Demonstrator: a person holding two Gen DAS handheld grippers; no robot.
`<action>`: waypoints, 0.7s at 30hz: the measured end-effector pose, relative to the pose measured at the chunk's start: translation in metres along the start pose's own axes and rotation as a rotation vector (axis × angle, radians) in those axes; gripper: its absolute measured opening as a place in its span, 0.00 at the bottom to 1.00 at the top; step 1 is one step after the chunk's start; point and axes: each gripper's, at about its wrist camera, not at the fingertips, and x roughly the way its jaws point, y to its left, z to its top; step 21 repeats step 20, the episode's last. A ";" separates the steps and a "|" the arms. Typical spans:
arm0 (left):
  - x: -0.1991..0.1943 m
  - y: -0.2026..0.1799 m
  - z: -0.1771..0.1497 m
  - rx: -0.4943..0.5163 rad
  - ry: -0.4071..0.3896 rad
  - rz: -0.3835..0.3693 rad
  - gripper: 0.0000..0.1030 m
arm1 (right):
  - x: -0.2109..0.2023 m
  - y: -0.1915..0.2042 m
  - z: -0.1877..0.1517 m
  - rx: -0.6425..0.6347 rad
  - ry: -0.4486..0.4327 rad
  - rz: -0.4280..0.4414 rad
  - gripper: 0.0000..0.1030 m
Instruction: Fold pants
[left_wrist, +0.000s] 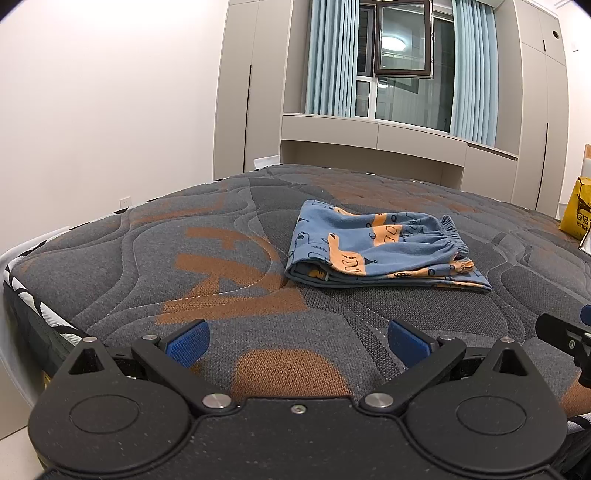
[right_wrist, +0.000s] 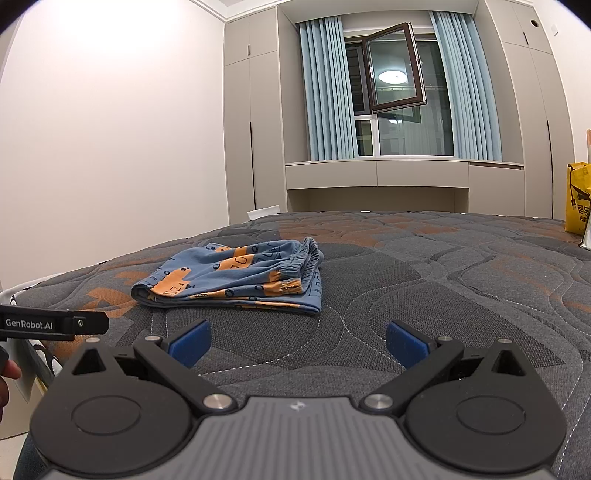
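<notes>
Pants (left_wrist: 380, 247) seen folded on mattress (left_wrist: 147, 258), long axis left-right, ahead of both tongs. Left gripper (left_wrist: 297, 341) and right gripper (right_wrist: 297, 341) spread wide, empty; neither clearly nearer.

The yellow bag (left_wrist: 578, 212) at my bed's far right corner runs off frame, its black lettering cut short.

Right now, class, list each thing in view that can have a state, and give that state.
pants: folded, lying flat on the mattress
left gripper: open, empty
right gripper: open, empty
window: sash swung open
curtains: drawn apart
yellow bag: upright
</notes>
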 end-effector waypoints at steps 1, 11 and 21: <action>0.000 0.000 0.000 0.000 0.001 0.001 0.99 | 0.000 0.000 0.000 0.000 0.000 0.000 1.00; -0.007 -0.005 0.003 0.011 -0.019 0.037 0.99 | 0.000 0.000 -0.001 0.001 0.003 0.002 1.00; -0.007 -0.005 0.003 0.001 -0.022 0.043 0.99 | -0.001 -0.001 -0.001 0.003 0.004 0.002 1.00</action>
